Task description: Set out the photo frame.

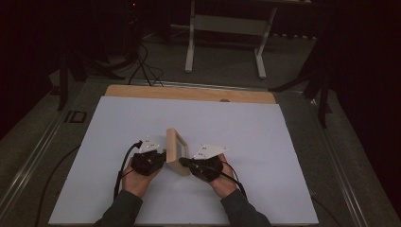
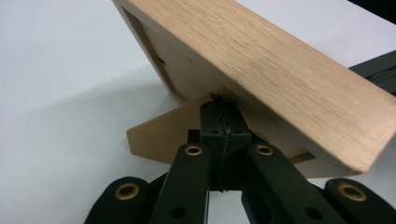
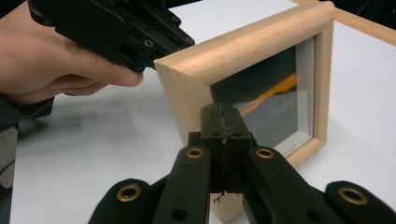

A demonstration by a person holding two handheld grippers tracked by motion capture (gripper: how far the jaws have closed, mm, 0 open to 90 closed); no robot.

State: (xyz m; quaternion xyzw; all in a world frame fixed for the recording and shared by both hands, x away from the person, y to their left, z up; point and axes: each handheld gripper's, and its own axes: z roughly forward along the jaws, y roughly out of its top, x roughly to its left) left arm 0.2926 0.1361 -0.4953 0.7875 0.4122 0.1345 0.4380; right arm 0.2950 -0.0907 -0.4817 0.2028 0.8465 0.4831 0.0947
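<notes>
A small light-wood picture frame (image 1: 176, 151) stands upright on the white sheet, between my two grippers. My left gripper (image 1: 163, 158) is shut, and its tips (image 2: 219, 100) touch the frame's back (image 2: 280, 79) where the fold-out stand (image 2: 159, 137) meets it. My right gripper (image 1: 183, 162) is shut too, with its tips (image 3: 219, 109) against the front at the near edge of the glass (image 3: 271, 102). Nothing sits between either pair of jaws. In the right gripper view, the left gripper (image 3: 140, 28) and the hand (image 3: 56, 60) holding it are behind the frame (image 3: 243, 42).
The white sheet (image 1: 236, 123) covers a wooden tabletop whose bare strip (image 1: 189, 93) runs along the far edge. Beyond it stand a white table base (image 1: 227, 28) and floor cables (image 1: 142, 66). Dark stands flank both sides.
</notes>
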